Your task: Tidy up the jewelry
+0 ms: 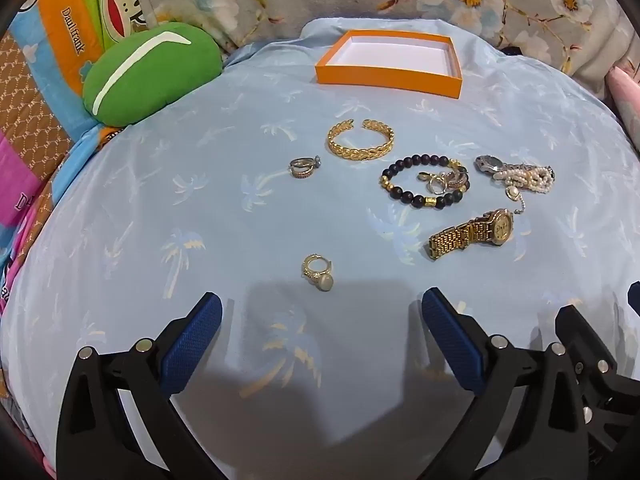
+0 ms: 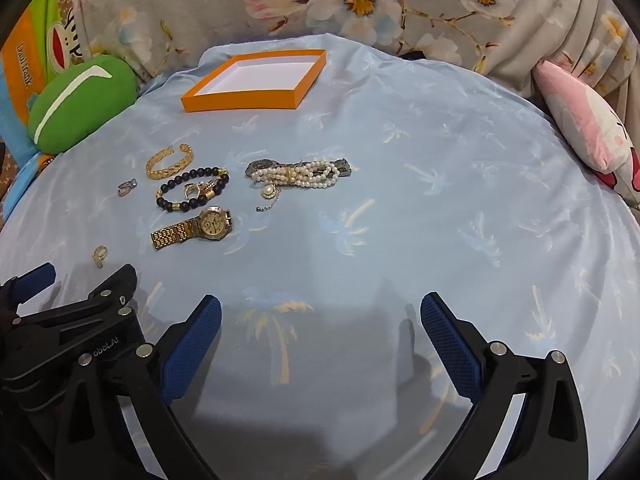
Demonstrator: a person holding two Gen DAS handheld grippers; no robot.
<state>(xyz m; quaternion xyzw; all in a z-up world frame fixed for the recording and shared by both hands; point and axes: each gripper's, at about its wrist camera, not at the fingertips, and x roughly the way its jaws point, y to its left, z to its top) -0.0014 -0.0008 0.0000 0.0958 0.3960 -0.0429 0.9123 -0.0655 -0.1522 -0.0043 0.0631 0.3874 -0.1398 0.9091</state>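
Note:
An open orange box (image 1: 384, 74) with a white inside stands at the back of the blue cloth; it also shows in the right wrist view (image 2: 240, 100). Jewelry lies loose in front of it: a gold cuff (image 1: 360, 142), a silver ring (image 1: 305, 167), a black bead bracelet (image 1: 420, 196), a pearl bracelet (image 2: 298, 174), a gold watch (image 1: 472, 232) and a gold stone ring (image 1: 318, 272). My left gripper (image 1: 320, 312) is open and empty, just short of the stone ring. My right gripper (image 2: 320, 316) is open and empty, to the right of the jewelry.
The blue palm-print cloth (image 2: 440, 220) covers a rounded surface. A green cushion (image 1: 152, 76) lies at the back left, a pink pillow (image 2: 588, 128) at the right. Floral fabric (image 2: 360, 0) rises behind.

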